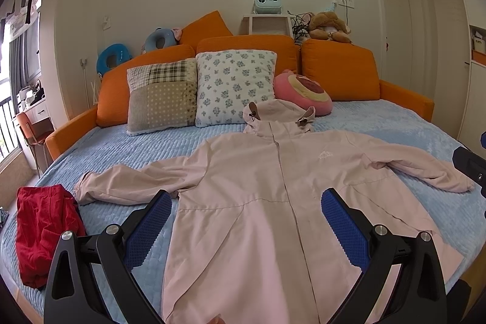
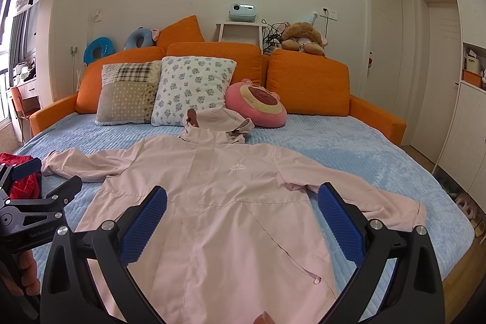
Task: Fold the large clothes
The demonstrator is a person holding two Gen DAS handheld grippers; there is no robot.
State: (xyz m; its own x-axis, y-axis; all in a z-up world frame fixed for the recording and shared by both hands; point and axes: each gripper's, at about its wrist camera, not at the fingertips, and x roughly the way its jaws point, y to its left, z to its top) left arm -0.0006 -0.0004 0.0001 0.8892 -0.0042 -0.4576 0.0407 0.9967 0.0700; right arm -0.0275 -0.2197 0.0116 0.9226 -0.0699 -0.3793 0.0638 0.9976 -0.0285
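A large pale pink hooded jacket (image 1: 258,187) lies flat, front up, on the blue bed cover (image 1: 121,148), sleeves spread left and right, hood toward the pillows. It also shows in the right wrist view (image 2: 218,196). My left gripper (image 1: 246,220) is open and empty, held above the jacket's lower middle. My right gripper (image 2: 243,217) is open and empty, above the jacket's lower right part. The left gripper's body (image 2: 30,211) shows at the left edge of the right wrist view.
A crumpled red garment (image 1: 45,230) lies on the bed's left front. Two pillows (image 1: 200,87), a pink round cushion (image 1: 303,93) and orange backrest cushions (image 1: 337,69) line the far side. The bed's right edge drops to a floor with slippers (image 2: 464,202).
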